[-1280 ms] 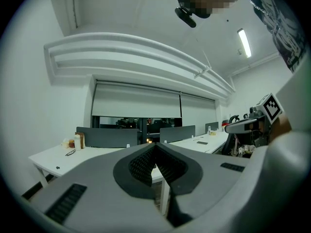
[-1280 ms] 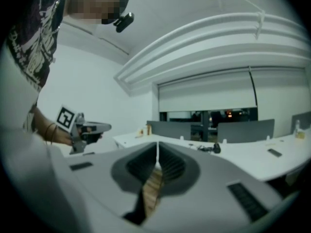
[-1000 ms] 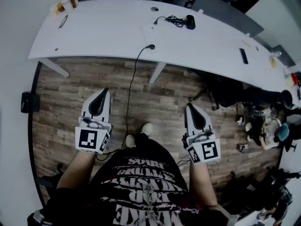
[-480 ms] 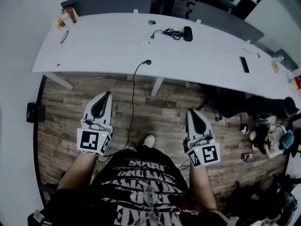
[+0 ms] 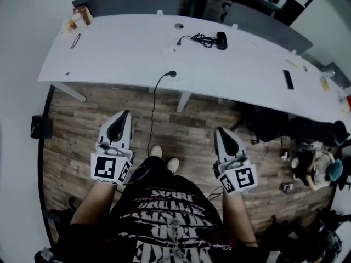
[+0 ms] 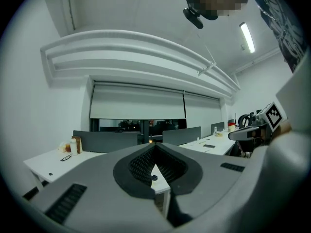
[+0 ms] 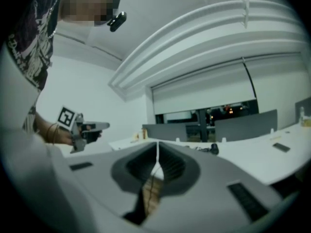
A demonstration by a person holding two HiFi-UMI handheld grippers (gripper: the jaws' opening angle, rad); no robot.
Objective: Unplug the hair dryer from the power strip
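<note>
Grey-jawed, stepped nearer with left tongs and right tongs clenched empty; dryer on table well ahead, so only approaching.

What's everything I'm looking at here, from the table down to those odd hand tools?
long white table: one, white, across the top
black hair dryer: one, black, far side of table, cord bunched beside it
thin black cable: one, black, from table's near edge down to floor
flat black slab, maybe a phone: one, black, table's right part
small containers: a few, pale and brown, table's far-left corner
wood-pattern floor: one, brown, below table
left gripper: one, grey, fingers together, empty
right gripper: one, grey, fingers together, empty
</note>
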